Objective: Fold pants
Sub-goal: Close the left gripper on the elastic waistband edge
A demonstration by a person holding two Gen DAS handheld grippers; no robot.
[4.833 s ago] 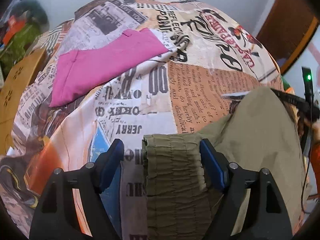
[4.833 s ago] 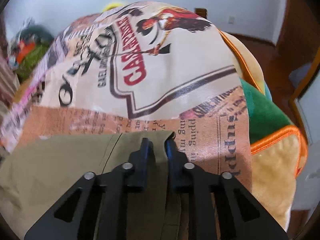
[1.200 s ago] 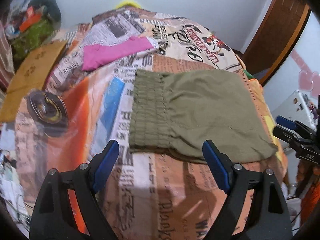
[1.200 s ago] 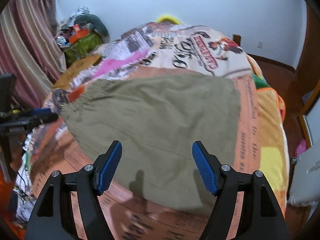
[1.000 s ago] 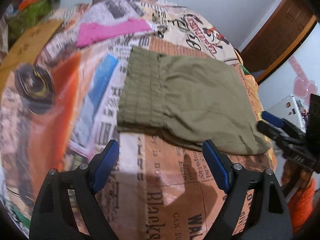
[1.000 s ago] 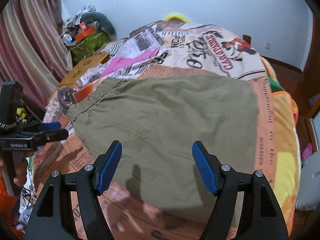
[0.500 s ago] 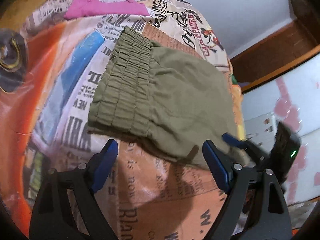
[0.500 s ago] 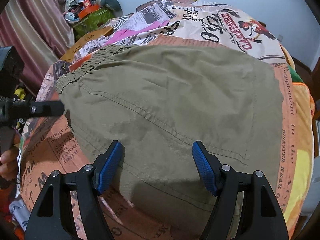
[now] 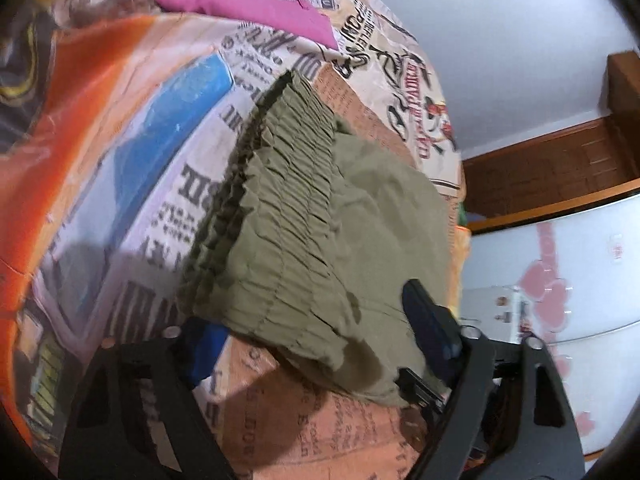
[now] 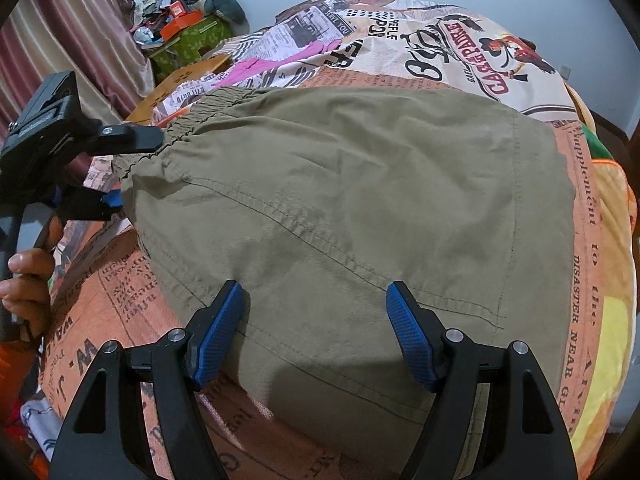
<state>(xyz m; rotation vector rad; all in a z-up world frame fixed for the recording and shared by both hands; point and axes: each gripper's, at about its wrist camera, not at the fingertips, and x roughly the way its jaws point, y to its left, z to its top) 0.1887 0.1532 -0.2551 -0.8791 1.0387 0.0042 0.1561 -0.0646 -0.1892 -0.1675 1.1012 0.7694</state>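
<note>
We are holding the left gripper (image 9: 312, 332) tilted downward and rolled to one side, and its jaws are closing around the elastic waistband corner of the pants (image 10: 340, 208), one finger above the cloth and the other below it, the blue pads not yet pressing. We are keeping the right gripper (image 10: 316, 332) pointed steeply down with its jaws standing wide apart over the near edge of the cloth. Our left hand (image 10: 28, 280) is curling around its handle.
</note>
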